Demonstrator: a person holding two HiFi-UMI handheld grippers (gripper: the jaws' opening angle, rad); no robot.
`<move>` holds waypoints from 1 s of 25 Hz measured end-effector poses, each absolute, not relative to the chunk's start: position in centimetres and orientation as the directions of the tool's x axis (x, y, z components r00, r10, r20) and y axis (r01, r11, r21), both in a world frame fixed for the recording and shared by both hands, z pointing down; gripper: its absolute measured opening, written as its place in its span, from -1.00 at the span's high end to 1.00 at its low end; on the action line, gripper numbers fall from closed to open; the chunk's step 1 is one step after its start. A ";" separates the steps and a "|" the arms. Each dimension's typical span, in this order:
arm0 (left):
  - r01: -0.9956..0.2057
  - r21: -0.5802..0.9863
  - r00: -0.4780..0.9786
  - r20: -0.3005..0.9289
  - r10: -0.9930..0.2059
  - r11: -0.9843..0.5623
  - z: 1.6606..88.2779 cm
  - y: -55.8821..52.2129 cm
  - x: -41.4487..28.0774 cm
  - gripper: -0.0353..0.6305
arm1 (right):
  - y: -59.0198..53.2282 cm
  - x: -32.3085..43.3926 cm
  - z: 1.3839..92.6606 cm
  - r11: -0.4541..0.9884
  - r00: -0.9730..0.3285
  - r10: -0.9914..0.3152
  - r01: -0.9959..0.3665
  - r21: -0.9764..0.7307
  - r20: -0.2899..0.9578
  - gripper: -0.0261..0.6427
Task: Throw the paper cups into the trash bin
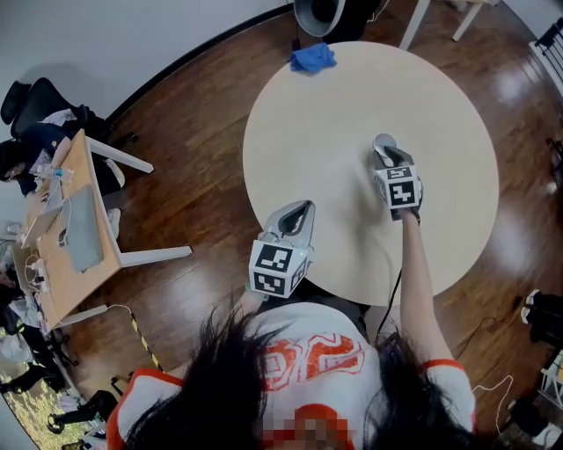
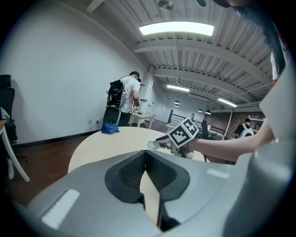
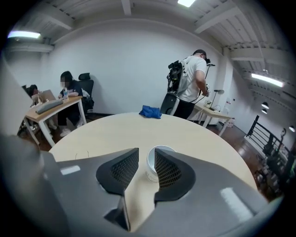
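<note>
A white paper cup [image 3: 151, 171] stands upright on the round pale table [image 3: 115, 134], its mouth open to the top. My right gripper [image 3: 146, 150] is open, and the cup sits between its fingertips, close to the right pad, with a gap on the left side. In the head view the cup [image 1: 384, 143] shows just past the right gripper [image 1: 387, 160], right of the table's middle. My left gripper [image 1: 303, 209] hovers over the near table edge. Its jaws meet at the tips with nothing in them [image 2: 145, 155].
A blue cloth [image 1: 313, 58] lies at the table's far edge. Beyond it a dark round container [image 1: 318, 12] stands on the wood floor, where a person in a white shirt [image 3: 189, 78] stands. A desk [image 1: 66, 228] with seated people is at the left.
</note>
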State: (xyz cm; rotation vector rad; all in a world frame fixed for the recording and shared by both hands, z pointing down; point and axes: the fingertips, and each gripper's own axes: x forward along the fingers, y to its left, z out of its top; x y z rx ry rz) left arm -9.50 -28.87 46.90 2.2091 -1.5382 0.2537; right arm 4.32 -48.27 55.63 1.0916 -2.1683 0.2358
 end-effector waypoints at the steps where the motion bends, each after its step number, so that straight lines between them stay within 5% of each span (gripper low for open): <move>1: -0.927 0.245 0.363 0.390 -0.846 -0.285 47.0 -28.9 -9.6 0.89 | -48.5 4.3 56.2 0.646 -0.404 -0.627 -0.748 0.154 0.667 0.60; 12: -0.931 0.236 0.356 0.413 -0.838 -0.279 47.8 -28.9 -9.3 0.89 | -49.2 3.9 60.6 0.744 -0.342 -0.532 -0.625 0.236 0.774 0.60; 25: -0.872 0.185 0.488 0.368 -0.791 -0.452 46.7 -32.4 -3.5 0.89 | -50.1 3.8 61.6 0.775 -0.301 -0.514 -0.565 0.284 0.803 0.73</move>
